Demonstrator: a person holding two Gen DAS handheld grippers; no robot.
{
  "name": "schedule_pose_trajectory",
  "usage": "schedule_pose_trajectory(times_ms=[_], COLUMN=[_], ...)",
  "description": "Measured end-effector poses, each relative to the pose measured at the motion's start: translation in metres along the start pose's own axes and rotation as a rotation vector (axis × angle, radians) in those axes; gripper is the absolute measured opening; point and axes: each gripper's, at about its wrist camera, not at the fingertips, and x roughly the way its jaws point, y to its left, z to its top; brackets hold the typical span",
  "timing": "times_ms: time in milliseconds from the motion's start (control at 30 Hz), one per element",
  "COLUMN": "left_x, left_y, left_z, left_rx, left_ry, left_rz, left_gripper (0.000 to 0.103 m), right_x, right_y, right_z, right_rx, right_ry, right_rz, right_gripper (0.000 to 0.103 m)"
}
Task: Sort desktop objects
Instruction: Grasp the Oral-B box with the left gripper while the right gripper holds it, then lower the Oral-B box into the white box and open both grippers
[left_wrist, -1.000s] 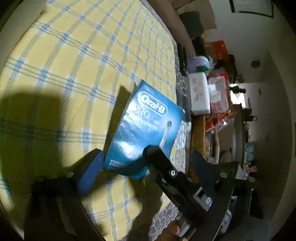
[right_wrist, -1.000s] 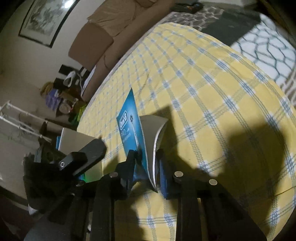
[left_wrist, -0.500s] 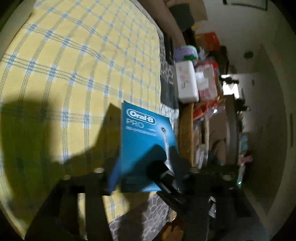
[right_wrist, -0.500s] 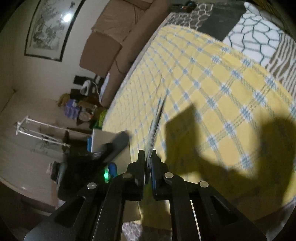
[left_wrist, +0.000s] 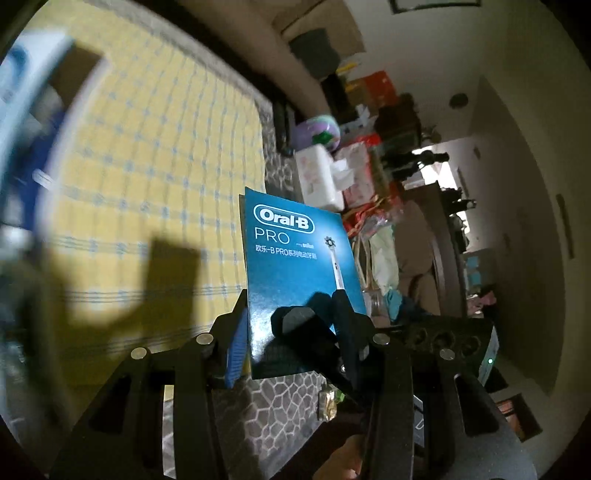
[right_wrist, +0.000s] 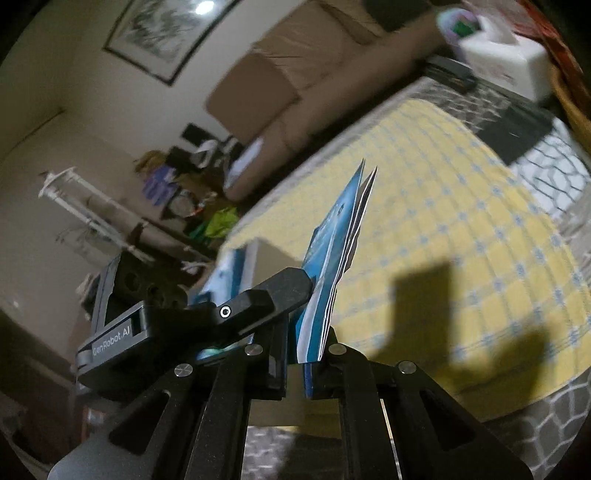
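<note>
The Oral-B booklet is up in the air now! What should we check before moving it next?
1. Right gripper jaws shut on the booklet: ok, they pinch its bottom edge.
2. Left gripper gripping it too: cannot tell; the right wrist view shows one finger against the cover, the other hidden.
3. Booklet clear of the yellow checked cloth: ok, it hangs above it.
4. Pages closed: not ok, they fan apart at the top.
5. Place to put it: cannot tell; the white-and-blue box is too blurred.
</note>
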Motion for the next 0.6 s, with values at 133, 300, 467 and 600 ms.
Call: schedule_pose_trajectory(times_ms=[133, 300, 467, 600], left_x=[-0.065, -0.143, -0.180, -0.195], left_y=[0.011, 0.044, 0.086, 0.120], left_z=[0.007, 0.021, 0.028, 0.027], left_rx=[0.036, 0.043, 0.006, -0.044], left_ry=[-0.037, -0.097, -0.121, -0.130], left_rz=[0.038, 0.139, 0.214, 0.214], left_gripper=[0.039, 0.039, 0.039, 0.039], right_x=[0.028, 0.082, 0.149, 0.189], right_y=[0.051, 0.103, 0.125, 0.129], right_z=[-0.009, -0.026, -0.040, -0.054], right_rx=[-0.058, -0.088, -0.053, -0.036], right_ry=[0.043, 0.121, 0.188, 0.238], right_rz=[0.064, 0.116, 0.120, 0.073], right_gripper=[0.007, 0.007, 0.008, 0.010])
